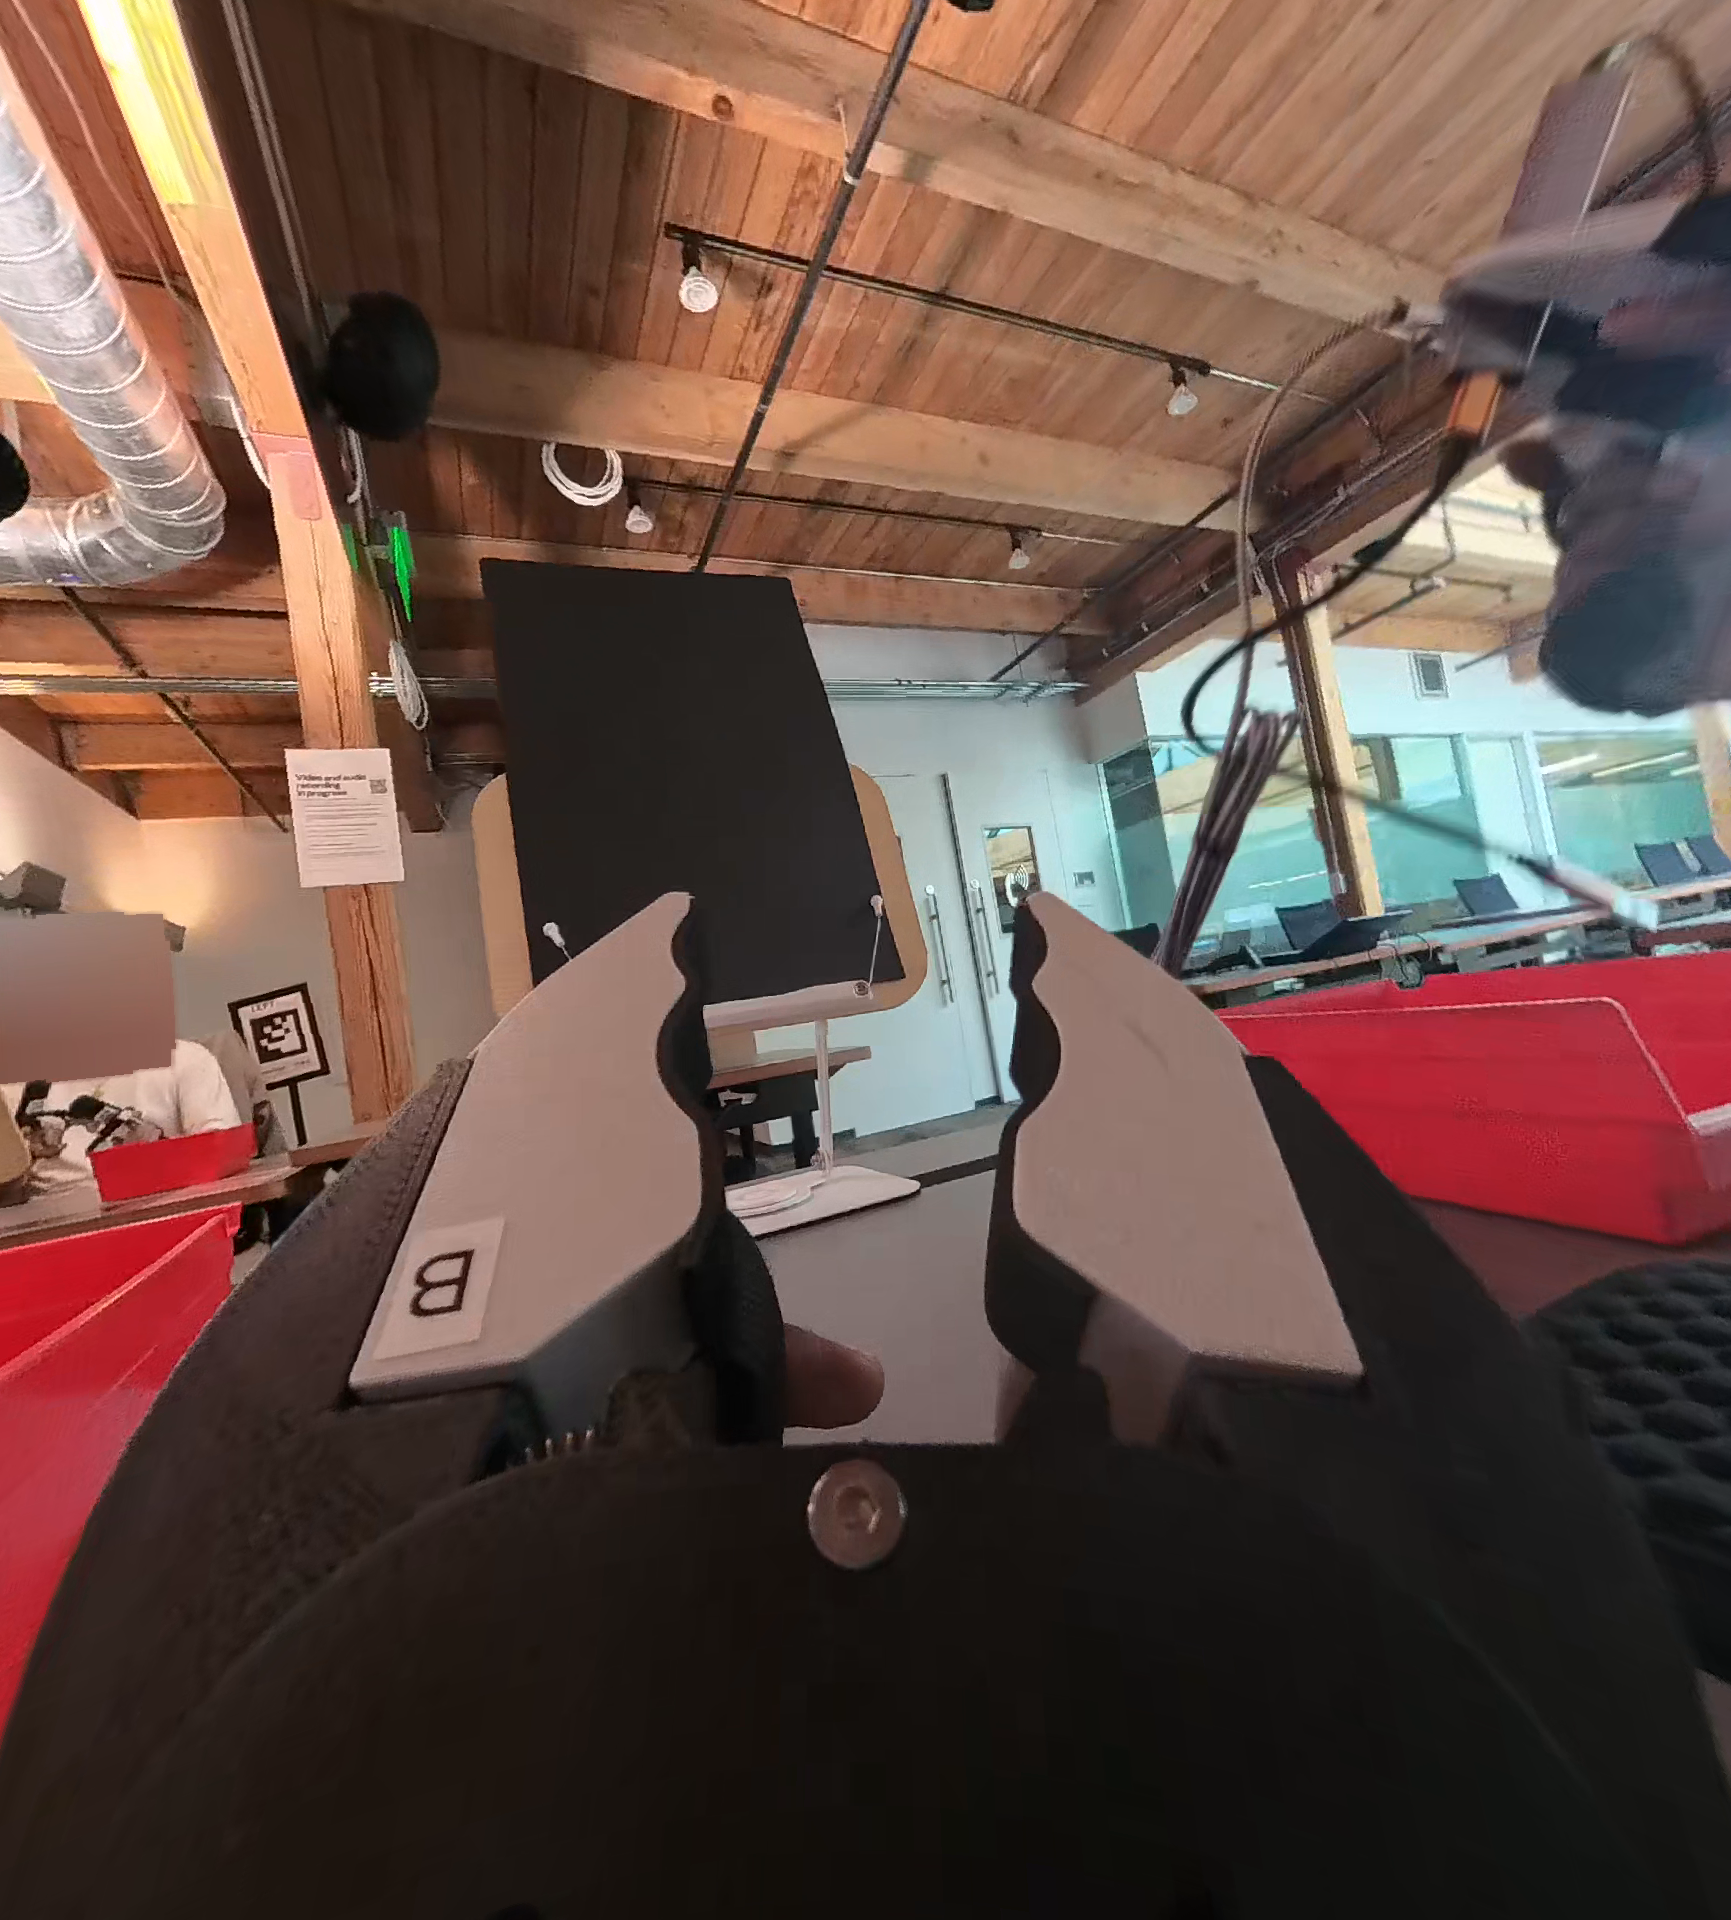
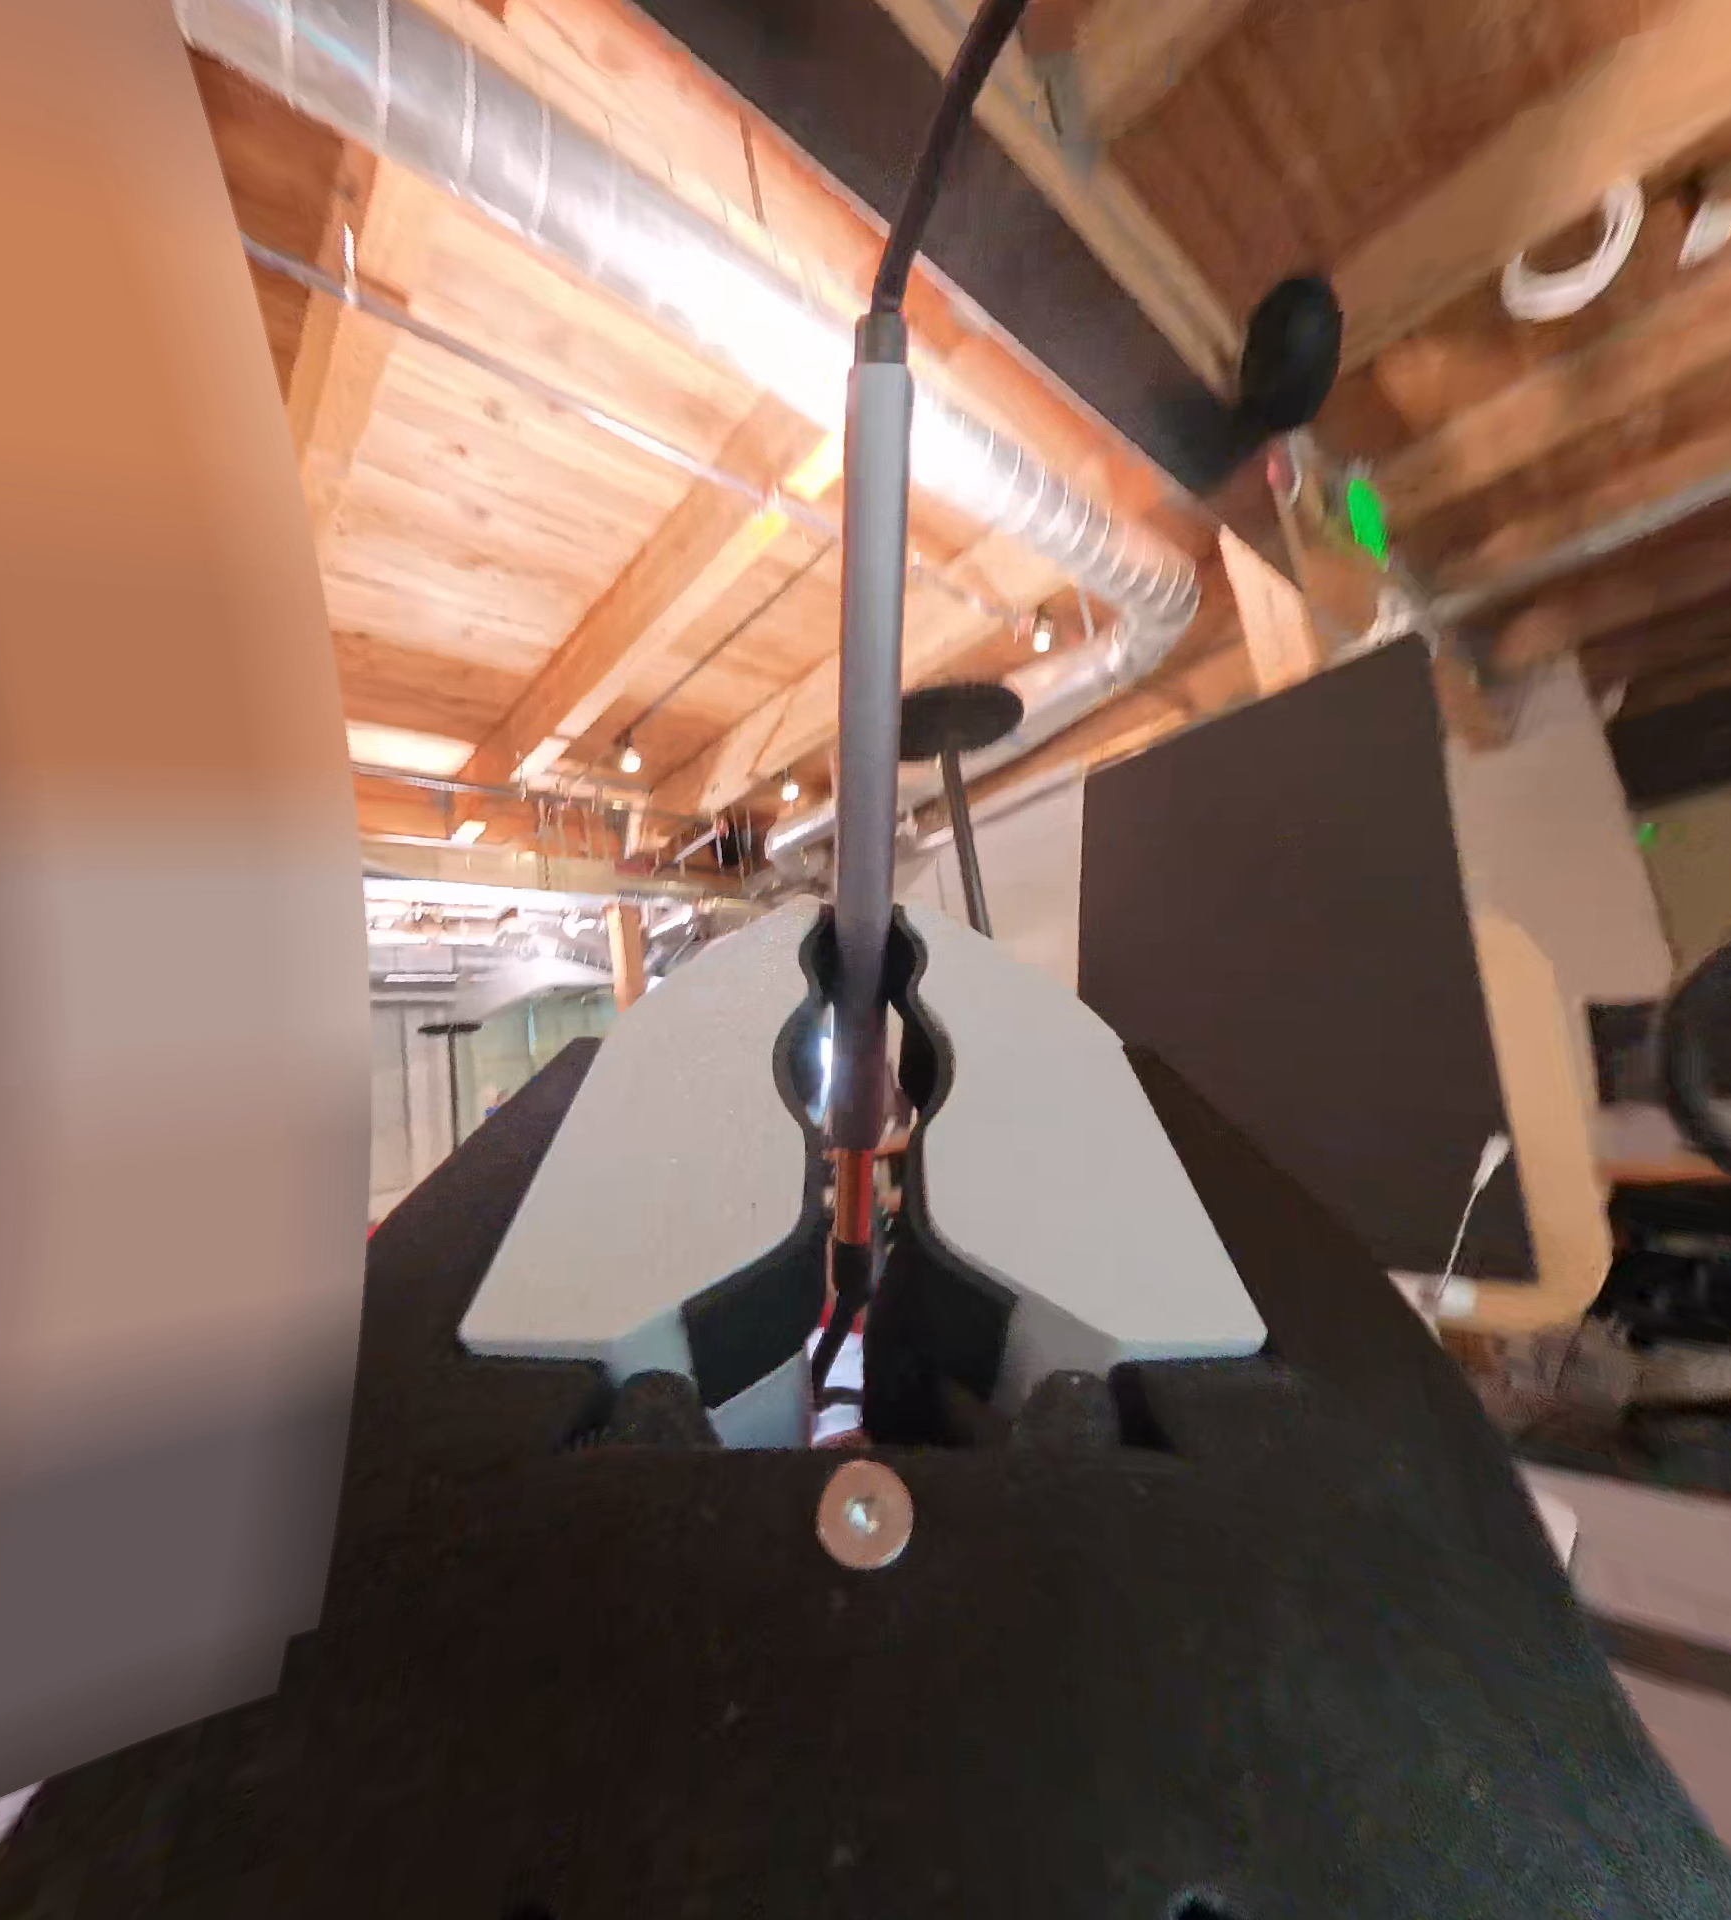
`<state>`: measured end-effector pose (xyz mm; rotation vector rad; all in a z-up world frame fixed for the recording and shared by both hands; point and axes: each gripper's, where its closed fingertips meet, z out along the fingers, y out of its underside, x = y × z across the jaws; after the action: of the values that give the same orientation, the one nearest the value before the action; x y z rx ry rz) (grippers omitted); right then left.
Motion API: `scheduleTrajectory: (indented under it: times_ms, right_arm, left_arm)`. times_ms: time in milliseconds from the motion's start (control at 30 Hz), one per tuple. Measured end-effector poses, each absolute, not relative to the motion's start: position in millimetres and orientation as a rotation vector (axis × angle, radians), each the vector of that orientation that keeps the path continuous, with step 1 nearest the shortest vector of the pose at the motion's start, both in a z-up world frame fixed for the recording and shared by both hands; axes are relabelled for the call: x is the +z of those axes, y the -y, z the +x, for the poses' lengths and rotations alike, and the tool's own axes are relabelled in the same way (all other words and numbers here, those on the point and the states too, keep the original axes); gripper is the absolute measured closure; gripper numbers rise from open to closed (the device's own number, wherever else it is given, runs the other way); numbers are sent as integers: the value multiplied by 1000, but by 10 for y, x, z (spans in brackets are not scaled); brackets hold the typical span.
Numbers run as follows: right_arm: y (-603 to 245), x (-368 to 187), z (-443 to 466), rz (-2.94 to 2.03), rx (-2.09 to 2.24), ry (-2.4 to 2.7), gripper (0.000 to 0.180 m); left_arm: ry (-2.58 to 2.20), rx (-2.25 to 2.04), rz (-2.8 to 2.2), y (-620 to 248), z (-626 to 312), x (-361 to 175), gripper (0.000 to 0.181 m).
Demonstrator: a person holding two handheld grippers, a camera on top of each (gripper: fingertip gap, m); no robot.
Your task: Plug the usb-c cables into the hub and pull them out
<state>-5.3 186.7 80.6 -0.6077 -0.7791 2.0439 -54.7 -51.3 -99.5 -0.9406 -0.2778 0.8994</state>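
My right gripper (image 2: pixel 861 925) is shut on a slim grey hub (image 2: pixel 871 675) seen edge-on, raised toward the ceiling. The hub's own black cable (image 2: pixel 934 135) leaves its top end. An orange-ringed plug (image 2: pixel 853 1195) sits at the hub's lower end between the fingers, with a black cable (image 2: pixel 835 1320) hanging below it. My left gripper (image 1: pixel 856 914) is open and empty, low over the dark table (image 1: pixel 871 1247). In the left wrist view the right gripper (image 1: pixel 1671 416) is a blur at the upper right, with thin cables (image 1: pixel 1225 831) dangling from it.
Red bins stand to the right (image 1: pixel 1463 1091) and left (image 1: pixel 61 1299) of my left gripper. A black panel on a white stand (image 1: pixel 674 779) is straight ahead. A black honeycomb mat (image 1: pixel 1692 1455) lies at the right. A person sits at a far table on the left. Tip to tip, the grippers are about 30 centimetres apart.
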Motion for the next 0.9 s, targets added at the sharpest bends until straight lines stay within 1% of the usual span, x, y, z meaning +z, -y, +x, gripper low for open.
scheduleTrajectory:
  times_ms: [167, 400, 467, 600, 767, 900]
  right_arm:
    - [-2258, 1178, 355, -481, 1896, 600, 171]
    - [-2942, 1145, 281, -528, 1732, 519, 171]
    - [-3084, 1090, 164, -551, 1699, 531, 171]
    - [-3346, 775, -149, -628, 1647, 604, 171]
    - [-3503, 144, -470, -730, 1517, 752, 171]
    - [-3591, -377, -690, -946, 1469, 922, 171]
  left_arm:
    - [267, 910, -955, 485, -540, -1004, 125]
    - [255, 914, -973, 455, -537, -1015, 126]
    - [241, 913, -997, 417, -535, -1034, 129]
    - [207, 925, -1038, 346, -515, -1066, 130]
    - [177, 942, -1082, 274, -508, -1103, 132]
    - [170, 959, -1097, 250, -508, -1116, 133]
